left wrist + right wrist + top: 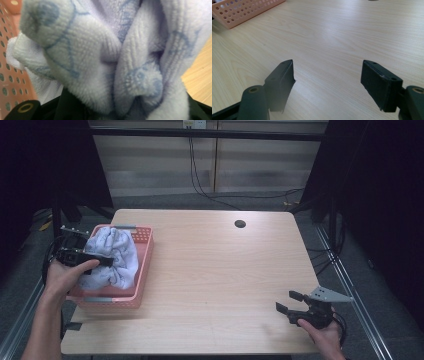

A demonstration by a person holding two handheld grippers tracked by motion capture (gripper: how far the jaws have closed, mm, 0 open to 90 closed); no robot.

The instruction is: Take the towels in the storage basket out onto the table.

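A pale blue fluffy towel point(117, 255) lies bunched up in a pink perforated basket point(144, 266) at the table's left side. My left gripper point(106, 261) reaches into the basket from the left and is shut on a fold of the towel. In the left gripper view the towel point(105, 55) bulges over the jaws and hides their tips, with the basket wall point(7, 75) behind it. My right gripper point(286, 300) rests low near the table's front right corner. It is open, with bare wood between its jaws point(327, 68).
The light wooden table point(215, 270) has a round cable hole point(240, 224) near its far edge. The basket's corner point(242, 12) shows far off in the right gripper view. Dark curtains flank the table and cables run on the floor behind.
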